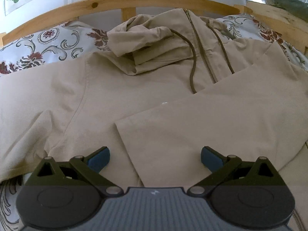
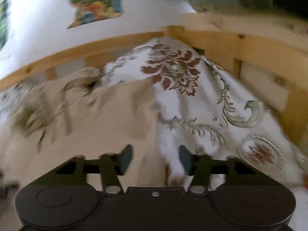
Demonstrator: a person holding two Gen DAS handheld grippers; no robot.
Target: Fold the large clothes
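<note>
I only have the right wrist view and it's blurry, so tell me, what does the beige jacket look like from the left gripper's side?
Observer: The beige hooded cotton jacket lies front up on the floral-print bedspread, with one sleeve folded across the chest.
Operator: Is the zipper done up?
Observer: The olive metal zipper looks closed where it shows, before the folded sleeve covers it.
Operator: Is the left gripper holding anything?
Observer: No, the left gripper hangs open over the sleeve cuff, its blue pads wide apart with nothing between them.
Operator: And the hood?
Observer: The hood is crumpled near the pine bed rail.
</note>
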